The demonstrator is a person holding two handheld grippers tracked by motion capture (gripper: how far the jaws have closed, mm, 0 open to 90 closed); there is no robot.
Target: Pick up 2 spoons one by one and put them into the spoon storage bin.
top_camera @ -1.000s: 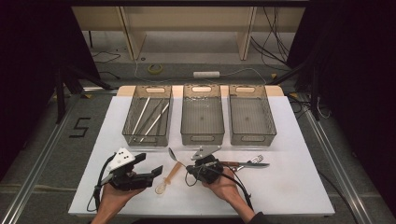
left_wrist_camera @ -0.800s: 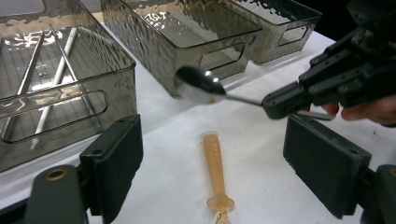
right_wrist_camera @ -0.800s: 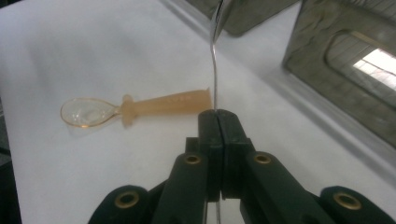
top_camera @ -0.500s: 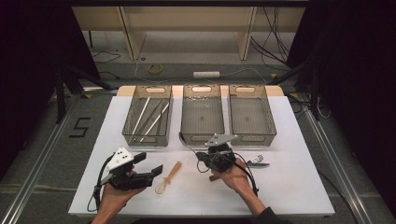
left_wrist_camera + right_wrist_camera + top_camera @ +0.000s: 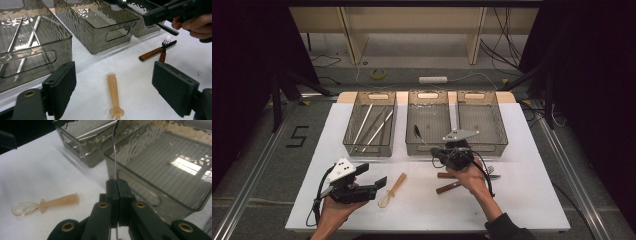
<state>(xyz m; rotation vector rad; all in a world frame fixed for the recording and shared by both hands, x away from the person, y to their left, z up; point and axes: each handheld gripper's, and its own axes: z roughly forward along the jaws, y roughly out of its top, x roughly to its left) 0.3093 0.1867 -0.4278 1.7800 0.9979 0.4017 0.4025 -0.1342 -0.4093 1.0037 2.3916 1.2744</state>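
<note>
My right gripper is shut on the thin handle of a metal spoon. It hangs at the front edge of the middle grey bin, and the spoon's bowl reaches out over that bin. In the right gripper view the handle rises straight out of the closed jaws. My left gripper rests open near the table's front left. A plastic spoon with an orange handle lies on the table just ahead of its spread jaws.
Three grey bins stand in a row at the back; the left bin holds several long thin sticks, the right bin looks bare. A wooden-handled knife and fork lie crossed on the white table under my right hand.
My right gripper has lifted the metal spoon off the table and carried it up and away to the middle bin's front edge. The left gripper has stayed put.
</note>
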